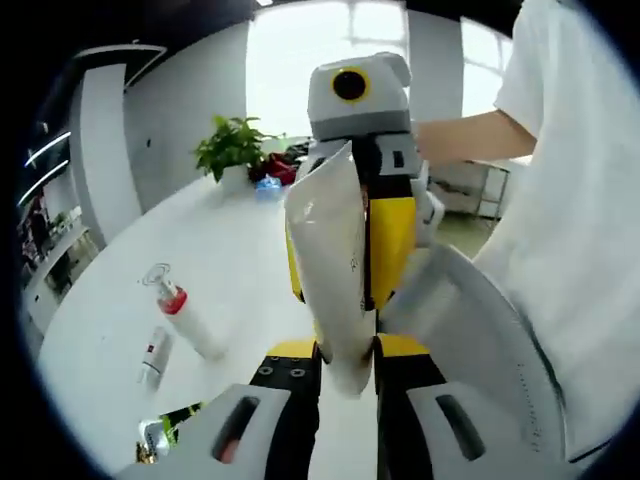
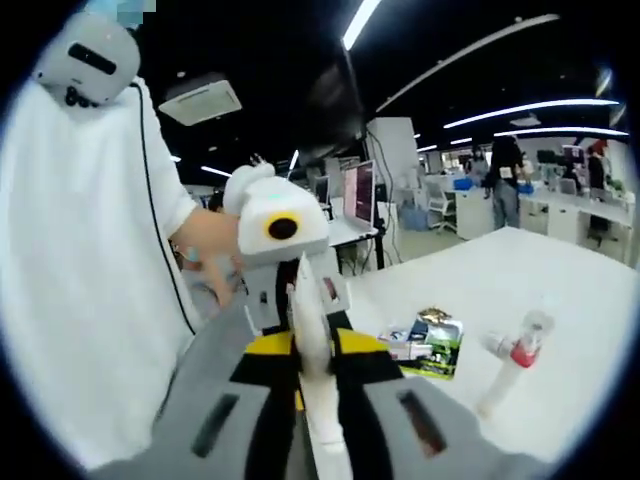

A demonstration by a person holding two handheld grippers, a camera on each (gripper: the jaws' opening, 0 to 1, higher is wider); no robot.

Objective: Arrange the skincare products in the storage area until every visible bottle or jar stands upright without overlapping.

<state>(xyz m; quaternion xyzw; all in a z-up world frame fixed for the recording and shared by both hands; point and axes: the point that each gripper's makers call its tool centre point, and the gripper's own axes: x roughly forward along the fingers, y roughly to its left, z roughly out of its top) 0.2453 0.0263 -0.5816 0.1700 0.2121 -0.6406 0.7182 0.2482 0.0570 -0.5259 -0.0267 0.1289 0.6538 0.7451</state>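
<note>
Partly hidden, white tube (image 1: 335, 265) pinched between both tools' jaws.

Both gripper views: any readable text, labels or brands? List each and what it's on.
None can be read.
White tube held between both grippers: small dark print, too small.
Fallen spray bottle with red collar: no legible label.
Small tube beside it: red mark, blurred.
Green packet on the table: print blurred.
</note>
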